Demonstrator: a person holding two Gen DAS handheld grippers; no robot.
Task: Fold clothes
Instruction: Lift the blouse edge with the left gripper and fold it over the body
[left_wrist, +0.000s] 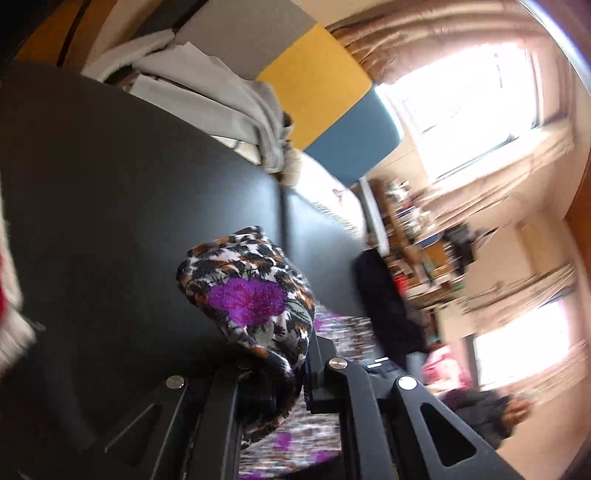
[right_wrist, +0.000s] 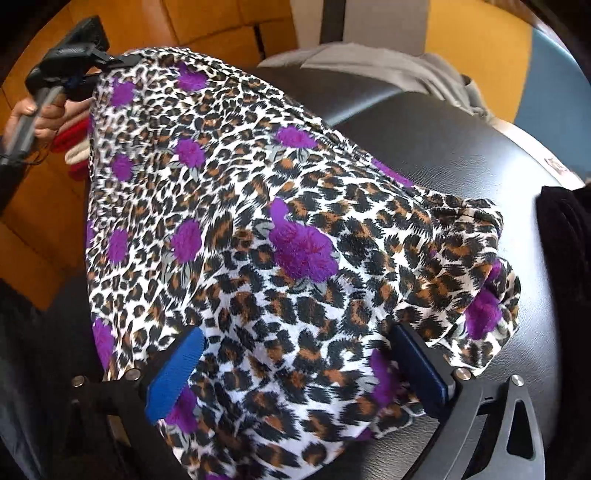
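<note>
Right wrist view: black padded worktop (right_wrist: 461, 147) fills the background, with orange and blue panels behind it. One leopard-print garment with purple flowers (right_wrist: 258, 221) is the largest loose item; most of it is lifted off the worktop and stretched between the two grippers, and its lower right edge seems to trail onto the black surface. Not flat, no clean fold line visible.

Left gripper (right_wrist: 107, 61), upper left in this view, is clenched on a corner of the garment. The left wrist view confirms it: a bunch of the print (left_wrist: 251, 291) is pinched between the fingers. That view is blurred at right.

Right gripper (right_wrist: 295, 365): blue fingers (right_wrist: 173, 373) spread wide, cloth draped between and over them. Whether any fabric is actually pinched I cannot tell; the fingers look released.

Progress, as a judgement: early to mid stage. The garment is carried or spread, not yet laid out. Laying flat, folding and stacking remain.

Count:
- leopard-print garment: 1
- grey garment (left_wrist: 207, 88), crumpled at the far edge of the worktop: 1, unfolded
- black fabric (right_wrist: 565, 240) at right edge: 1, state unclear
- red and white cloth (right_wrist: 77, 147) beyond the left gripper: 1, partly hidden
- grippers: 2
</note>
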